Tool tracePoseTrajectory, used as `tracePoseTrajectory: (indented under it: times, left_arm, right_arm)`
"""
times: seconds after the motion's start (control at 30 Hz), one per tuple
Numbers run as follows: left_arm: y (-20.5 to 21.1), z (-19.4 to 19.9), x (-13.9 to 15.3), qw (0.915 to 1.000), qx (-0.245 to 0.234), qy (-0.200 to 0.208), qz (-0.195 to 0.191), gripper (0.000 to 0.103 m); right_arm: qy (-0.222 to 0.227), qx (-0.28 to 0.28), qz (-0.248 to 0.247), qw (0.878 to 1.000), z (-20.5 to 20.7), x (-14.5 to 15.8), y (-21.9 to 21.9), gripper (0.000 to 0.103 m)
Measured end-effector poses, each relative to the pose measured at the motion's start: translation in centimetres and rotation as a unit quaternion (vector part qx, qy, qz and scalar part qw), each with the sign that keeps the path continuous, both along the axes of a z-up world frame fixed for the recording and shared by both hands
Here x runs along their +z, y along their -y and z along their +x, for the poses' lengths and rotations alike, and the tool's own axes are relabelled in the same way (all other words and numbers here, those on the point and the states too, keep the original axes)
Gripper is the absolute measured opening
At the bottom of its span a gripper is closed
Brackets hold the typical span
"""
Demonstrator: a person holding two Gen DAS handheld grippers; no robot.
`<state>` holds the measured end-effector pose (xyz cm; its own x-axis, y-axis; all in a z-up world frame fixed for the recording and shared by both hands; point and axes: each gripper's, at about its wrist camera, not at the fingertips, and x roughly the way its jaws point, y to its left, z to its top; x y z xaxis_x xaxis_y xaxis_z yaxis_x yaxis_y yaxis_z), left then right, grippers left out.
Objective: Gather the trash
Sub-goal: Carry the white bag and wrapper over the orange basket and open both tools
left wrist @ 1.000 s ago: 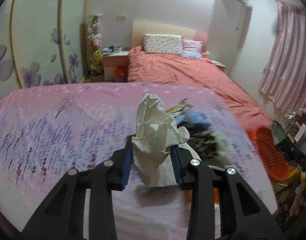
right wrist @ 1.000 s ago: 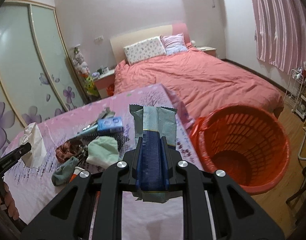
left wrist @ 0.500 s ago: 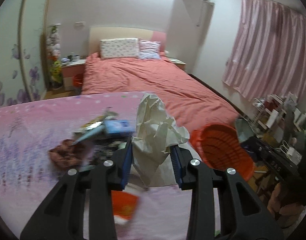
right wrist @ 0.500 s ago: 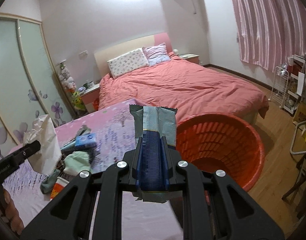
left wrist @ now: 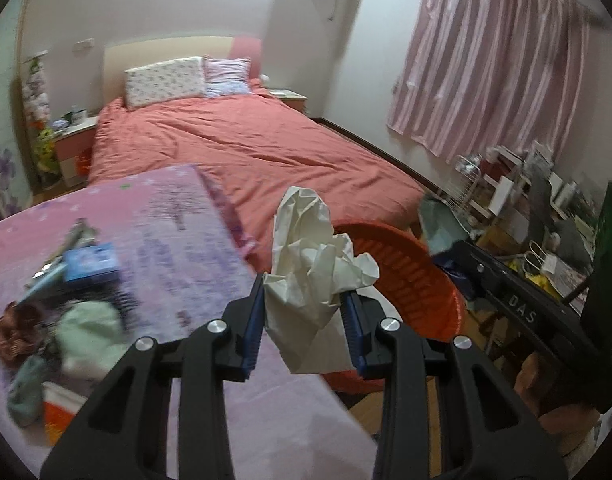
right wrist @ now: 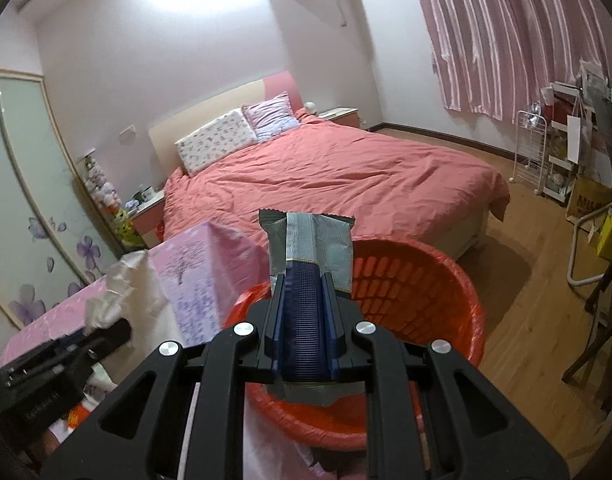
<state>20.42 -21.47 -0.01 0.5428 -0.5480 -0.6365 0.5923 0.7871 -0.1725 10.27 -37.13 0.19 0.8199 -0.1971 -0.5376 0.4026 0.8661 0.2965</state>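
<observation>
Bedroom, left gripper (left wrist: 303, 312) clamps tissue (left wrist: 312, 268), right gripper (right wrist: 306, 320) clamps wrapper (right wrist: 310, 246) above basket (right wrist: 446, 276)

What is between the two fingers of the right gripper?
A grey snack wrapper, clamped in the right gripper in front of the orange basket, as the right wrist view shows.

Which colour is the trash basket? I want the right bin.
Orange-red basket, with a latticed wall; it shows best in the right wrist view.
</observation>
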Motion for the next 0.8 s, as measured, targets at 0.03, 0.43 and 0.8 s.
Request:
tracePoseTrajectory:
  times: [0.03,0.43,0.8]
  left_arm:
    - [0.8,0.1,-0.2,1.0,-0.006,-0.002,0.002,0.036]
    - [7.6,3.3,-5.0,0.9977,-0.014,-0.011,0.066,0.064]
    - [1.1,2.0,-4.9,0.9955,0.041,-0.002,0.086,0.079]
  right_arm:
    - [0.001,-0.003,0.003,1.0,0.2,-0.2,0.6,0.017]
    - [-0.01,-0.022,0.035,0.999,1.4,-3.1,4.3,0.054]
    - [-0.026,-0.02,0.023,0.999,-0.2,-2.6,2.3,0.065]
